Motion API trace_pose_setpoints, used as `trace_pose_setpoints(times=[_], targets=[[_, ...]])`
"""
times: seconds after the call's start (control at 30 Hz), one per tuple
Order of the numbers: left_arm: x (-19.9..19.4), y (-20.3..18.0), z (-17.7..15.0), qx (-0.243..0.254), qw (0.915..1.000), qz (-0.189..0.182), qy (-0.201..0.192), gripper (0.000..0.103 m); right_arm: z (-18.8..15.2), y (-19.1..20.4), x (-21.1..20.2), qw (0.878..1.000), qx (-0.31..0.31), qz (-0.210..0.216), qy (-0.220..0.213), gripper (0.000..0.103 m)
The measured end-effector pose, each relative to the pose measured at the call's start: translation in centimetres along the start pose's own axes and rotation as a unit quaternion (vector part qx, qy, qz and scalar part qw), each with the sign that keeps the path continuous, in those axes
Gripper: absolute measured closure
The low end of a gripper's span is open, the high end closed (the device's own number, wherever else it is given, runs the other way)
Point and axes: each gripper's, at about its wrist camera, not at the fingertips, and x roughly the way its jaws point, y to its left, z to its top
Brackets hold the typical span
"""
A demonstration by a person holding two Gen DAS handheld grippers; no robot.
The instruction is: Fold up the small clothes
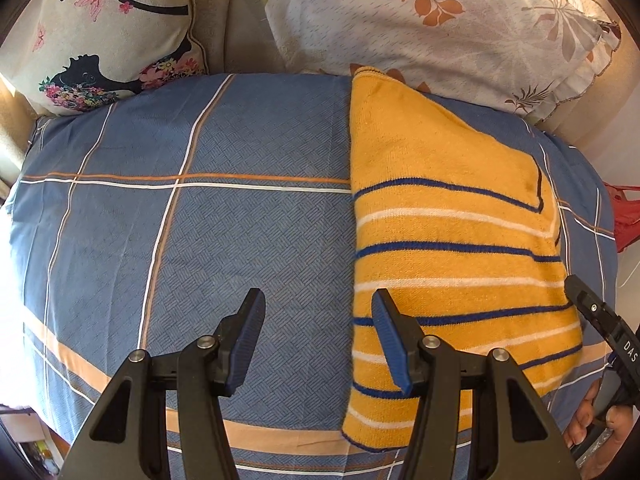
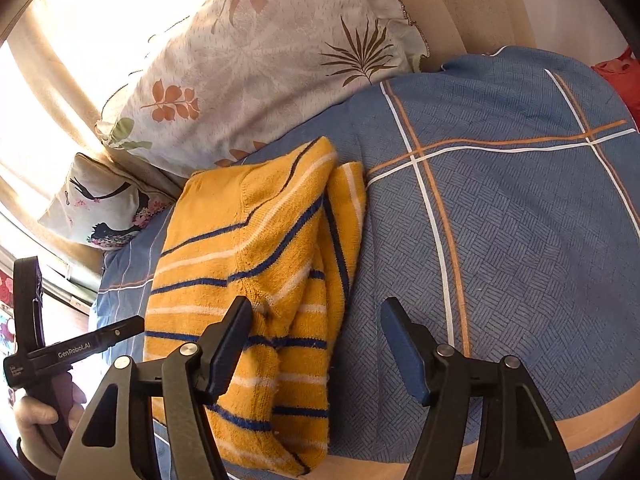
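Observation:
A small yellow sweater (image 1: 448, 216) with blue and white stripes lies folded lengthwise on the blue checked bedspread (image 1: 208, 232). My left gripper (image 1: 318, 312) is open and empty, its right finger over the sweater's left folded edge near the hem. In the right wrist view the sweater (image 2: 256, 280) lies at centre left, with a sleeve folded over its right side. My right gripper (image 2: 316, 320) is open and empty, its left finger over the sweater's lower part. The right gripper also shows at the right edge of the left wrist view (image 1: 600, 320).
A leaf-print pillow (image 1: 440, 20) and a cushion with a black figure print (image 1: 100, 32) lean at the head of the bed. Red cloth (image 1: 624, 216) lies off the bed's right side. The left gripper's handle (image 2: 60, 352) and hand show at lower left.

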Motion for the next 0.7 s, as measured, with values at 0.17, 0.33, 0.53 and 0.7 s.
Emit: trace_pose_setpoints(times=[0.17,0.33,0.53,0.7], targets=[[0.3,-0.1,0.4,0.023,0.9997,-0.010,-0.003,0.049,-0.1,0.1,-0.2,1.000,0.015,-0.012,-0.001,0.030],[0.5,0.1,1.0,0.030,0.9988,-0.039,-0.004,0.049,-0.4,0.6,-0.9,0.999,0.017,-0.038,-0.003,0.029],[1.0,3.1,1.8,-0.027,0.9900,-0.137,-0.014,0.045,-0.3,0.9,-0.5,0.999,0.024,-0.048,-0.004,0.027],[2.9,5.0,2.9,-0.058,0.9787,-0.197,-0.001,0.040,1.0,0.6,0.4,0.999,0.024,-0.047,-0.004,0.024]])
